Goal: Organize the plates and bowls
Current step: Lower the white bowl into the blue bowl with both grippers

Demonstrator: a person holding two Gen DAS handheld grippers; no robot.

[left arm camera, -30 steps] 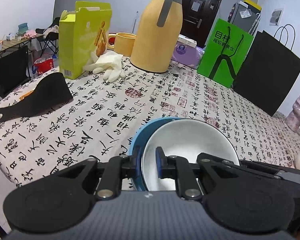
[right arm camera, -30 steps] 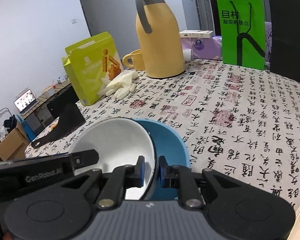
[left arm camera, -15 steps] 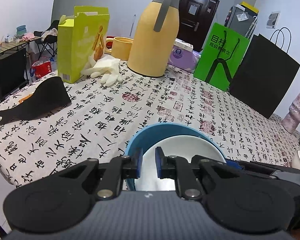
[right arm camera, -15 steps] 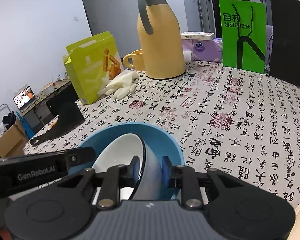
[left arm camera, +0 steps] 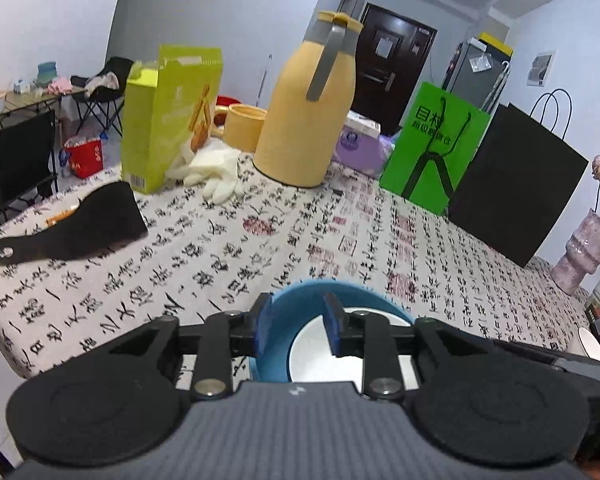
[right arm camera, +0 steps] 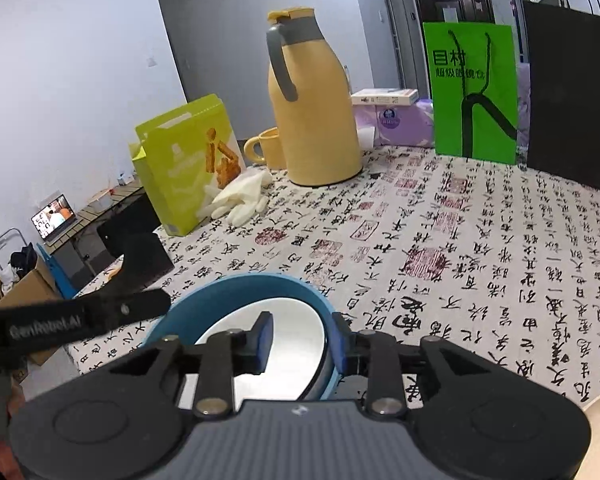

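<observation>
A white bowl (left arm camera: 312, 360) lies nested inside a blue bowl (left arm camera: 300, 300) near the front edge of the table (left arm camera: 220, 264). My left gripper (left arm camera: 297, 322) straddles the blue bowl's left rim, jaws opening, with one pad outside and one inside, neither pressing. In the right wrist view the white bowl (right arm camera: 288, 316) sits flat in the blue bowl (right arm camera: 236, 284). My right gripper (right arm camera: 302, 330) straddles the right rim with opening jaws, its pads off the bowls. The left gripper's body (right arm camera: 80, 320) shows at that view's left.
Farther back stand a yellow thermos (left arm camera: 308, 120), a yellow mug (left arm camera: 244, 126), a lime box (left arm camera: 168, 116), white gloves (left arm camera: 216, 172), a green bag (left arm camera: 432, 152) and a black bag (left arm camera: 512, 184). A black scoop (left arm camera: 80, 228) lies left; a vase (left arm camera: 584, 252) stands right.
The white bowl, held tilted on edge by both grippers, has gone down flat into the blue bowl. Both pairs of jaws have widened and released the rims.
</observation>
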